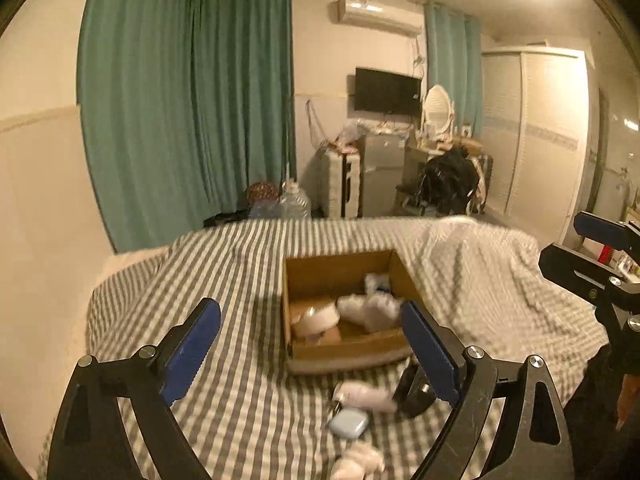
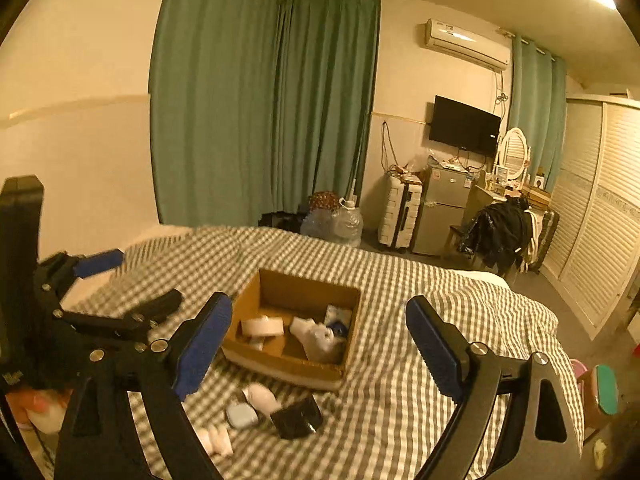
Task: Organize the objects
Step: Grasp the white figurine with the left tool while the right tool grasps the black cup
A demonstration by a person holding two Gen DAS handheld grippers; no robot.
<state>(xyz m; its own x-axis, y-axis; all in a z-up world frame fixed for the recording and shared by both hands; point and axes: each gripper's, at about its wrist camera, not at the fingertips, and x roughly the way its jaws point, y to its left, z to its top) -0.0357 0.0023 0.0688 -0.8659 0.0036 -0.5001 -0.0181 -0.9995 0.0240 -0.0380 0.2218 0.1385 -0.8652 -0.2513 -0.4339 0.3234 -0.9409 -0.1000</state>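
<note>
My left hand-held gripper [image 1: 310, 354] and right hand-held gripper [image 2: 320, 346]: both spread wide, empty. One cardboard box [image 2: 296, 300]; beside it seemingly four loose items on the bed [image 2: 400, 400].

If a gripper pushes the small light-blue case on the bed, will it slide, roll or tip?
The blue case looks flat and rounded, so it would probably slide, not roll. Its smooth shell may slip between the pads. The soft checked bedding could make it drag.

Cardboard box [image 2: 294, 364] stands open-topped; small items [image 2: 276, 412] crowd the bedspread [image 2: 400, 400] before it.
</note>
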